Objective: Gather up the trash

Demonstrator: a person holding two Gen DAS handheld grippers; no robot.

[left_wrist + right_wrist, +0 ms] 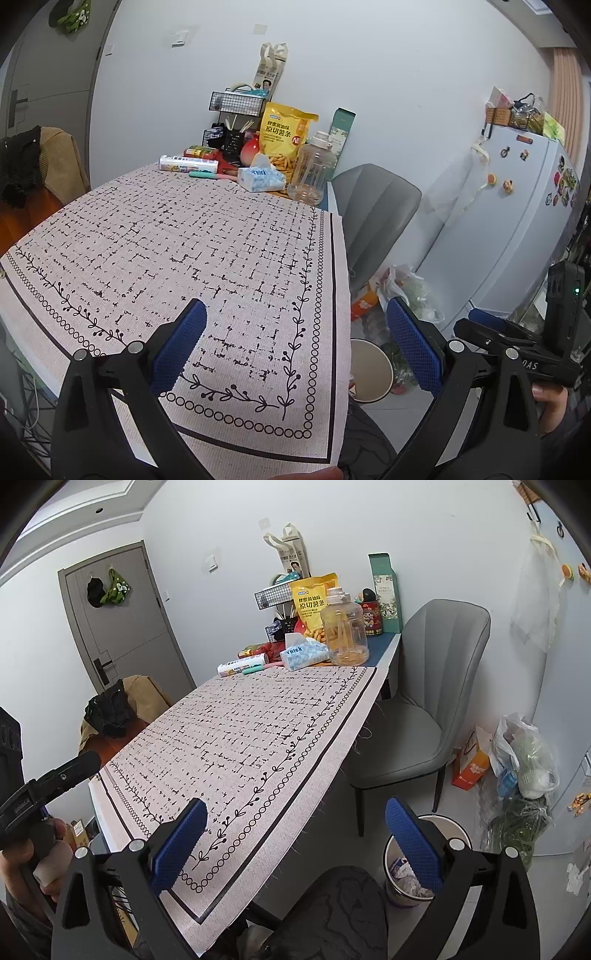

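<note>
Above tablecloth (207,236), both tongs agape, empty.

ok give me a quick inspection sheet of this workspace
surface: patterned tablecloth, near part bare
job's things: trash bin on floor beside table, wrappers inside; no trash seen on cloth
clutter: tissue pack, clear jug, yellow snack bag at far end
grippers: left gripper and right gripper open, empty
cables: nothing seen
surroundings: grey chair, plastic bags on floor, fridge
</note>
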